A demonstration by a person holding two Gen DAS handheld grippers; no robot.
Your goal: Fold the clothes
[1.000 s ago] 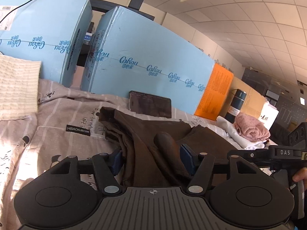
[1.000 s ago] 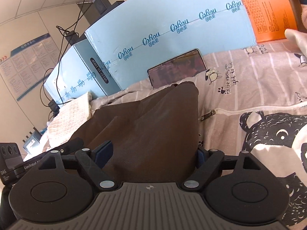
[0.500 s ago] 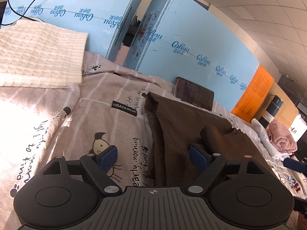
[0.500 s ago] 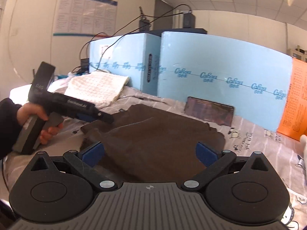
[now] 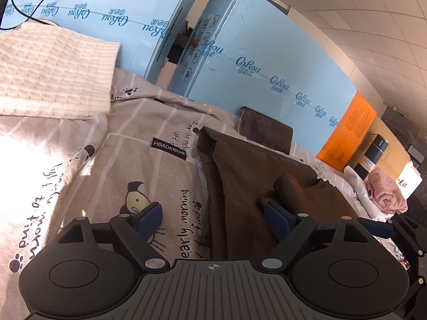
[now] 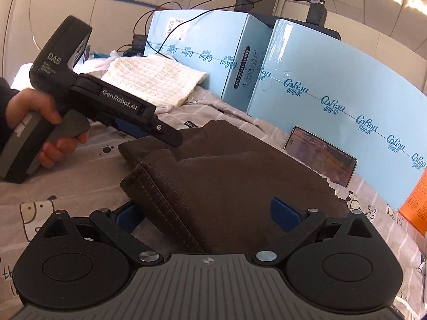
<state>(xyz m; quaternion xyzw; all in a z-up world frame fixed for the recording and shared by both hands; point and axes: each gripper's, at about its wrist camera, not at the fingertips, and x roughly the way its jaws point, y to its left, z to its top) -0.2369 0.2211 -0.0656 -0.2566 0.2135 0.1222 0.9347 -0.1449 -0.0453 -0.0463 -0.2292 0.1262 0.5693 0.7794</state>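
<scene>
A dark brown garment [image 5: 240, 176] lies folded on the printed bedsheet [image 5: 133, 165]. My left gripper [image 5: 213, 216] is open wide. The garment's left edge lies between its blue pads [image 5: 149, 214], and neither pad presses the cloth. In the right wrist view the same garment [image 6: 226, 176] shows a stitched hem facing me. My right gripper [image 6: 205, 213] straddles its near end with the jaws wide and closing slightly, the pads clear of the cloth. The left gripper [image 6: 162, 130], held by a hand [image 6: 45, 122], hovers over the garment's far left corner.
Two big light-blue boxes [image 5: 267, 61] stand along the back, a phone [image 5: 264, 130] leaning on one. A cream knitted cloth [image 5: 53, 69] lies at the far left. An orange box [image 5: 349, 128], a dark flask [image 5: 373, 152] and a pink cloth [image 5: 384, 194] are at the right.
Both grippers have let go of the brown garment and their jaws now stand wide. The right gripper has rolled upright and drawn back. The left gripper has turned left.
</scene>
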